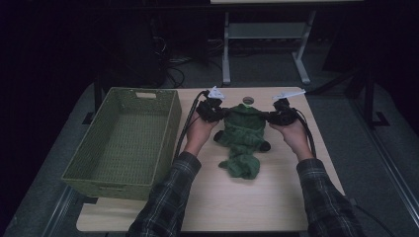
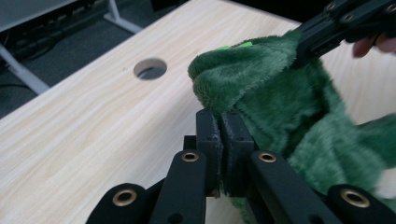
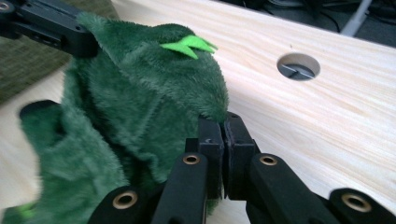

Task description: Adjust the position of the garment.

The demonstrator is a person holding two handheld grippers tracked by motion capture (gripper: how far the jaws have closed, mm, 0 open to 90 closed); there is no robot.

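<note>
A dark green plush garment point(image 1: 243, 138) hangs over the middle of the wooden table point(image 1: 232, 202), its lower end bunched on the top. My left gripper point(image 1: 221, 114) is shut on the garment's upper left edge point(image 2: 219, 88), the fabric pinched between its pads. My right gripper point(image 1: 271, 116) is shut on the upper right edge point(image 3: 154, 93) in the same way. A bright green felt piece point(image 3: 189, 45) sits on top of the plush. In each gripper view the other gripper's black jaws clamp the far corner.
A green woven basket point(image 1: 129, 138) stands at the table's left side, nothing in it. A round cable hole point(image 1: 248, 100) lies in the table just behind the garment. Behind the table, white desk legs point(image 1: 226, 54) and cables stand on the dark floor.
</note>
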